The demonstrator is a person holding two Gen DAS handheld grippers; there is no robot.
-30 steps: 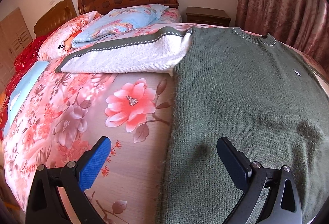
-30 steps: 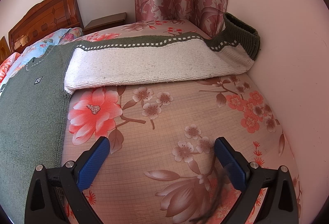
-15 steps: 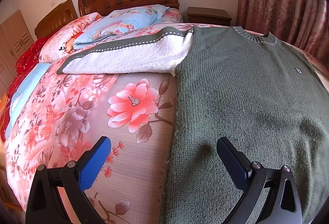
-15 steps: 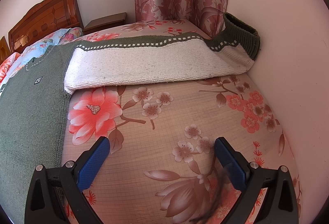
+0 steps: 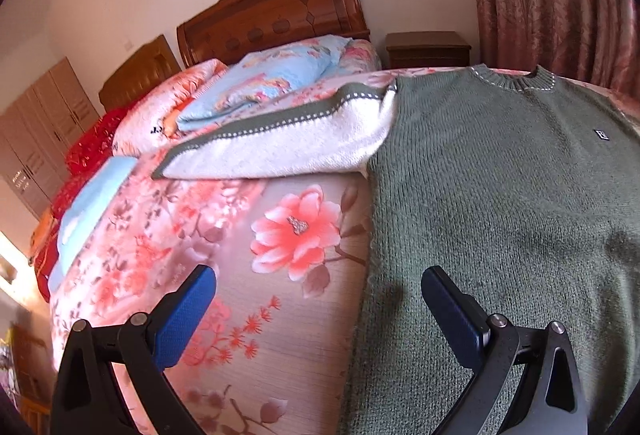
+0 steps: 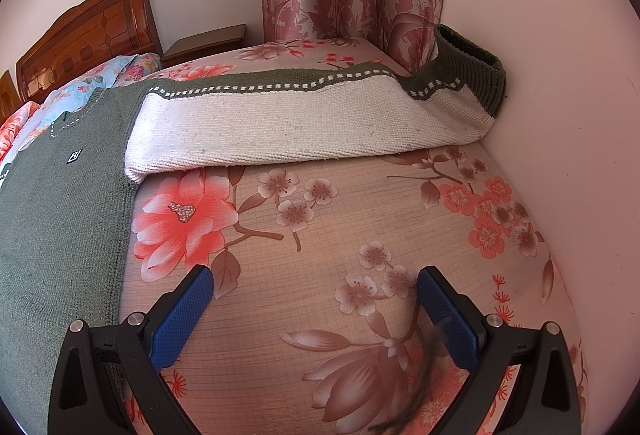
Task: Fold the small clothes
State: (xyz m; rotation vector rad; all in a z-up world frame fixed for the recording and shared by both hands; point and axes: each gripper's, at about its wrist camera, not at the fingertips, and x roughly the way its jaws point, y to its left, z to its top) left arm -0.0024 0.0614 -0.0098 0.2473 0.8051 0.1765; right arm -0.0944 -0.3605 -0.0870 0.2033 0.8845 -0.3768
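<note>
1. Nearest the left wrist camera, the left tongs (image 5: 318, 299) hung with jaws spread wide and empty, straddling the side edge of the green sweater (image 5: 500, 195) where it met the floral bedsheet (image 5: 248, 315).
2. Nearest the right wrist camera, the right tongs (image 6: 314, 295) were likewise wide apart and gripping nothing, above bare sheet just beside the sweater's other side edge.
3. Farther on, the sweater lay flat and face up on the bed, both sleeves stretched straight out; the left-side sleeve (image 5: 280, 147) and the right-side sleeve (image 6: 304, 127) were white with a green stripe.
4. Beyond, the right cuff (image 6: 472, 75) stood propped against the wall.
5. At the far end sat pillows (image 5: 272, 83) and the wooden headboard (image 5: 276, 15).
6. The knit looked soft, thick and limp, probably light but droopy; pinching a sleeve near its cuff, or the side hem, seemed the surest hold.
</note>
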